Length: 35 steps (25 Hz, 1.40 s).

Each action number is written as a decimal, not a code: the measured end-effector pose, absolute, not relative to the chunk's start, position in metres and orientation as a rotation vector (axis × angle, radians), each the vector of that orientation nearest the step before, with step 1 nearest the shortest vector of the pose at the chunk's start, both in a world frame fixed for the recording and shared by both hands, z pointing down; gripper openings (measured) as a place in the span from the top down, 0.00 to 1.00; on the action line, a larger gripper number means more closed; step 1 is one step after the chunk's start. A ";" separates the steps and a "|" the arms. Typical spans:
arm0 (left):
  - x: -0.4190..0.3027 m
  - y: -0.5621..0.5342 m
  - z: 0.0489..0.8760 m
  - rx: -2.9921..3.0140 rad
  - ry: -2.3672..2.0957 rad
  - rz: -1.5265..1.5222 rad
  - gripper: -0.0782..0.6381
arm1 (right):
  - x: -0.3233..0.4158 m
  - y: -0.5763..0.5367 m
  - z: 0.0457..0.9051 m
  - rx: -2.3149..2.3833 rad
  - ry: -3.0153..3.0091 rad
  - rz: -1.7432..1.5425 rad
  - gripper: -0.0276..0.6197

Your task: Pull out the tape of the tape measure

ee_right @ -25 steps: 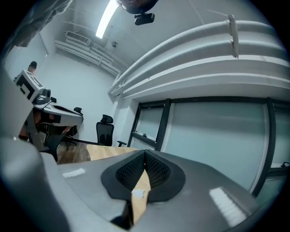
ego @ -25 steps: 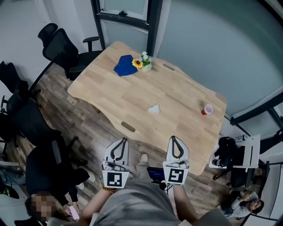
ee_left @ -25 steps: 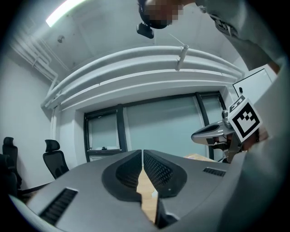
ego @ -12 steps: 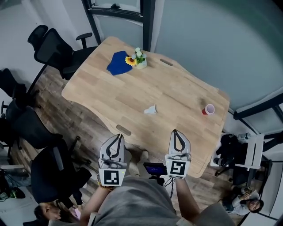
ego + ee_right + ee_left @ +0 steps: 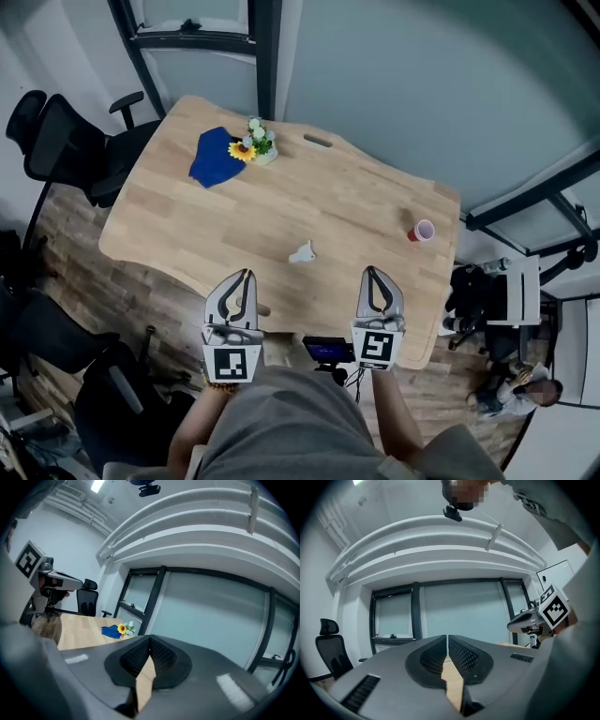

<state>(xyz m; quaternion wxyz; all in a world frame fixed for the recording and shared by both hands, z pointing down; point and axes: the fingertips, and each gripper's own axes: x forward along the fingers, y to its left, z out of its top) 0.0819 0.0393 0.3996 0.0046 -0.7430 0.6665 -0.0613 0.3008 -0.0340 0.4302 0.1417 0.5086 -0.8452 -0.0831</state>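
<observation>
A small whitish object [image 5: 302,252], probably the tape measure, lies near the middle of the wooden table [image 5: 356,211]; it is too small to make out in detail. My left gripper [image 5: 246,274] [image 5: 447,637] hovers at the table's near edge, below and left of that object, its jaws shut on nothing. My right gripper [image 5: 372,272] [image 5: 150,640] is level with it to the right, also shut and empty. Both point across the table. Neither gripper view shows the whitish object.
A red cup [image 5: 422,230] stands near the table's right end. A blue cloth [image 5: 213,157] [image 5: 110,631] and a small pot of flowers [image 5: 255,145] [image 5: 123,628] sit at the far left. Black office chairs [image 5: 66,141] stand left of the table, a glass wall behind it, and a cart [image 5: 511,305] to the right.
The person has come closer to the table. Both grippers, earlier over the floor short of the table, now reach its near edge. The jaws stay shut.
</observation>
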 end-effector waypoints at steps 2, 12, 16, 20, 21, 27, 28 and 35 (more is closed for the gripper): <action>0.067 0.018 0.397 -2.378 2.028 -0.167 0.86 | 0.291 -0.044 0.424 1.517 -2.386 -0.241 0.94; 0.013 -0.047 0.399 -2.567 1.725 -0.099 0.86 | 0.240 -0.075 0.410 1.703 -2.228 -0.168 0.94; -0.001 -0.061 0.411 -2.658 1.757 -0.027 0.86 | 0.226 -0.080 0.414 1.736 -2.196 -0.134 0.94; -0.005 -0.073 0.410 -2.661 1.710 -0.023 0.86 | 0.225 -0.083 0.427 1.746 -2.174 -0.074 0.94; -0.004 -0.074 0.410 -2.660 1.691 -0.022 0.86 | 0.226 -0.084 0.431 1.751 -2.172 -0.055 0.94; -0.011 -0.083 0.411 -2.654 1.661 -0.031 0.86 | 0.217 -0.095 0.457 1.691 -2.180 -0.034 0.94; -0.013 -0.084 0.411 -2.649 1.662 -0.032 0.86 | 0.213 -0.095 0.463 1.660 -2.185 -0.034 0.94; -0.024 -0.090 0.418 -2.648 1.678 -0.069 0.86 | 0.203 -0.100 0.514 1.558 -2.168 0.102 0.94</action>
